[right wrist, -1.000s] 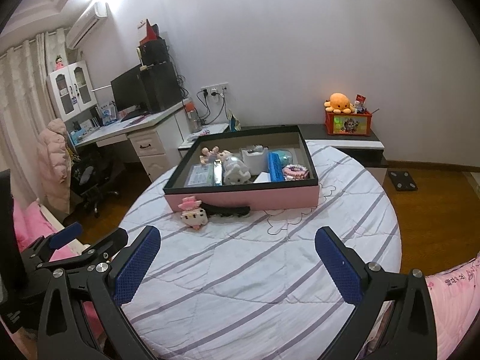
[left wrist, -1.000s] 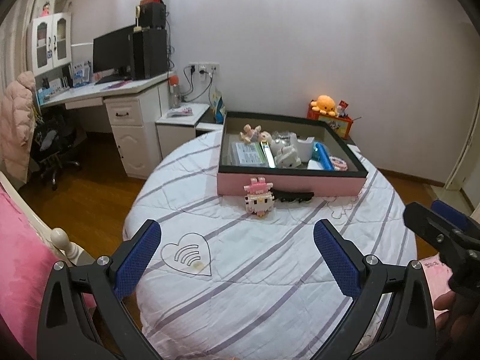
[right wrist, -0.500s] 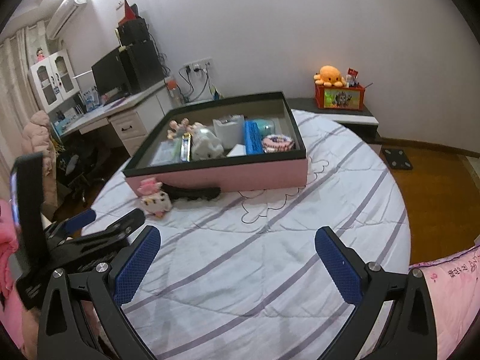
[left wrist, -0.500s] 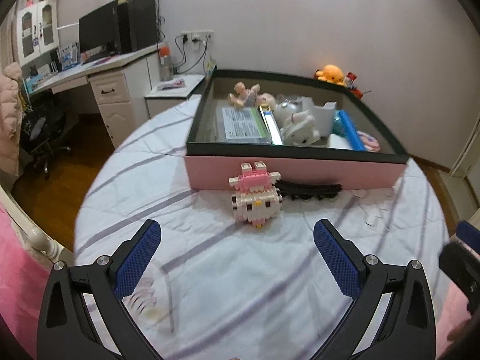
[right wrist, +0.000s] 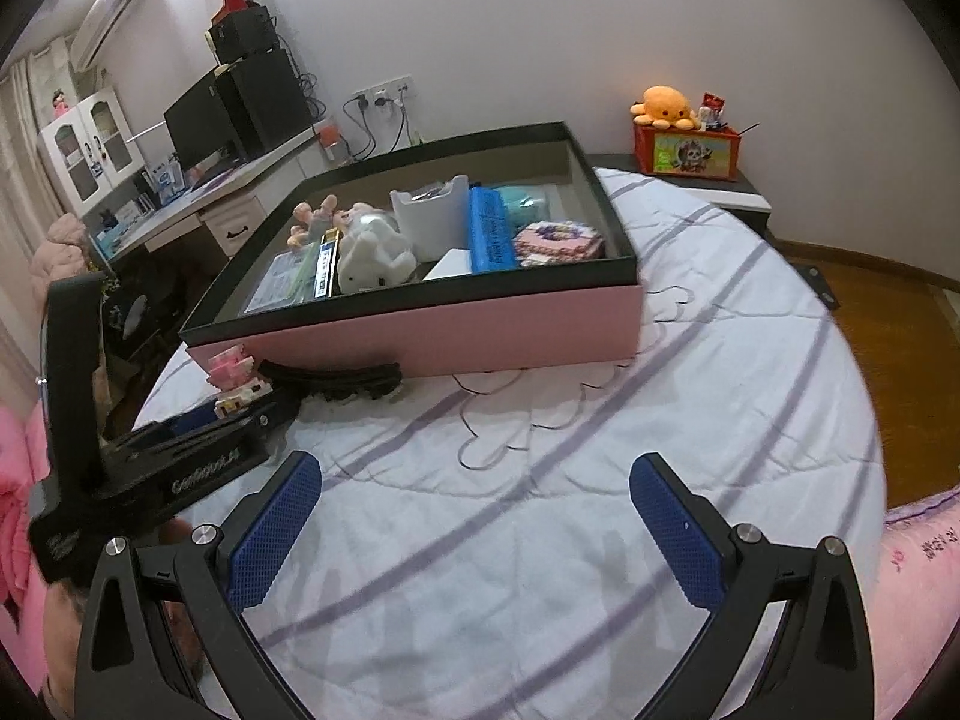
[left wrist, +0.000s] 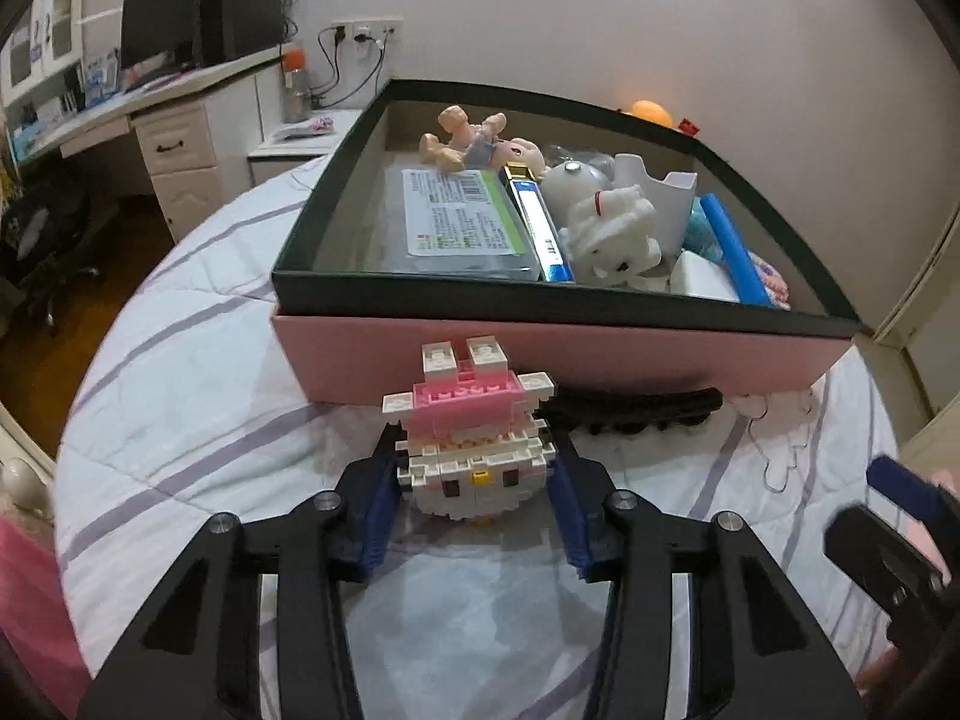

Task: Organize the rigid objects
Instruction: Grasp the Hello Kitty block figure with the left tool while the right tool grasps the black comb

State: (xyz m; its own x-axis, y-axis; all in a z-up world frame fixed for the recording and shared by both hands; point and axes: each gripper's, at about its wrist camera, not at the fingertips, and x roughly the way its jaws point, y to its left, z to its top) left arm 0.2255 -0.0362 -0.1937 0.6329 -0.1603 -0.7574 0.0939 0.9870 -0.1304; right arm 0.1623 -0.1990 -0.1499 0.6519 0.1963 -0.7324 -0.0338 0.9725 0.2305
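A pink-and-white brick figure [left wrist: 468,402] stands on the striped bedcover in front of the pink box [left wrist: 570,354]. My left gripper [left wrist: 474,450] has its jaws closing around the figure, and the blue pads [left wrist: 378,504] lie against its two sides. A black toothed hair clip [left wrist: 636,408] lies just right of the figure along the box wall. The right wrist view shows the figure [right wrist: 231,375], the clip [right wrist: 342,381] and the left gripper [right wrist: 240,414] at the left. My right gripper [right wrist: 474,468] hovers open over bare bedcover with nothing between its fingers.
The dark-rimmed box [right wrist: 420,336] holds several things: a white plush [left wrist: 612,228], a labelled clear case [left wrist: 462,216], a blue bar [left wrist: 732,252], a doll. A desk with a monitor [right wrist: 198,126] stands far left. An orange plush [right wrist: 663,105] sits on a red box beyond the bed.
My left gripper came forward and down to the brick figure, and its jaws narrowed onto it. The right gripper moved nearer the bed and lower, staying open.
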